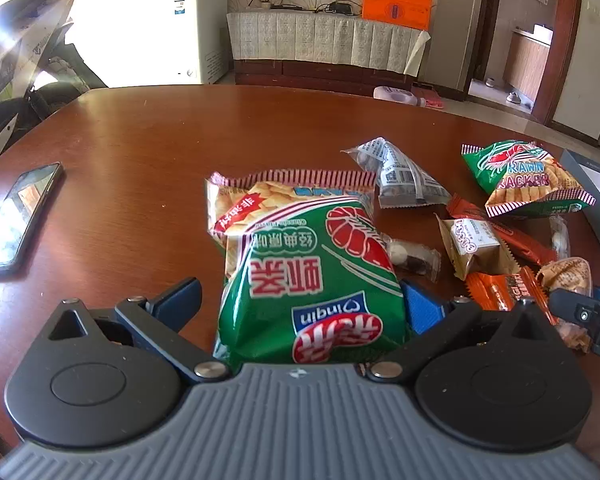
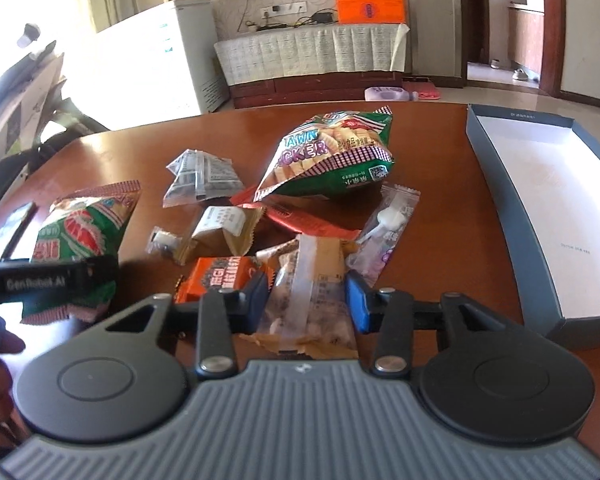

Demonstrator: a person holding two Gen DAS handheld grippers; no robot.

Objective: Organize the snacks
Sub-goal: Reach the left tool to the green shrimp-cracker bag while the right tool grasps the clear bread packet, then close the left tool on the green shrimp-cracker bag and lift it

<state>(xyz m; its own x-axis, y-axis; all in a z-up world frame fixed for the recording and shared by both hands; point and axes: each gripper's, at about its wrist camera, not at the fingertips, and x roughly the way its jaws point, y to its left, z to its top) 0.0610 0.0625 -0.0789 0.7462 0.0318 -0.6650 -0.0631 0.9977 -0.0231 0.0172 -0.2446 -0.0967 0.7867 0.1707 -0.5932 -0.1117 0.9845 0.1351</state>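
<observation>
Nearest thing in the right wrist view: the right gripper [image 2: 307,300] has its blue pads on either side of a tan snack packet [image 2: 312,296] with a clear strip down the middle. The pads look right against the wrapper, so I'd call it clamped on that packet, which sits on the table at the near edge of the pile.

The left gripper [image 1: 300,300] straddles a green prawn cracker bag [image 1: 300,264]. The right pad is against the bag but the left pad stands clear of it, so the jaws are open around it, not gripping yet.

Further out there's the loose heap: an orange wrapper [image 2: 220,276] at about 9 o'clock of the tan packet, a silver triangular pack [image 2: 202,178] at 11, and a second prawn cracker bag [image 2: 332,152] at 12. The open box [image 2: 512,216] sits around 2 o'clock, and I'd guess that's where snacks go. A phone [image 1: 20,220] lies off at 9 o'clock in the left view.

My take: lift the tan packet straight up before swinging toward the box, so it doesn't drag its neighbours. Go gentle, it's probably crumbly. For the big bag, grab near the sealed end, since puffy bags slip.
</observation>
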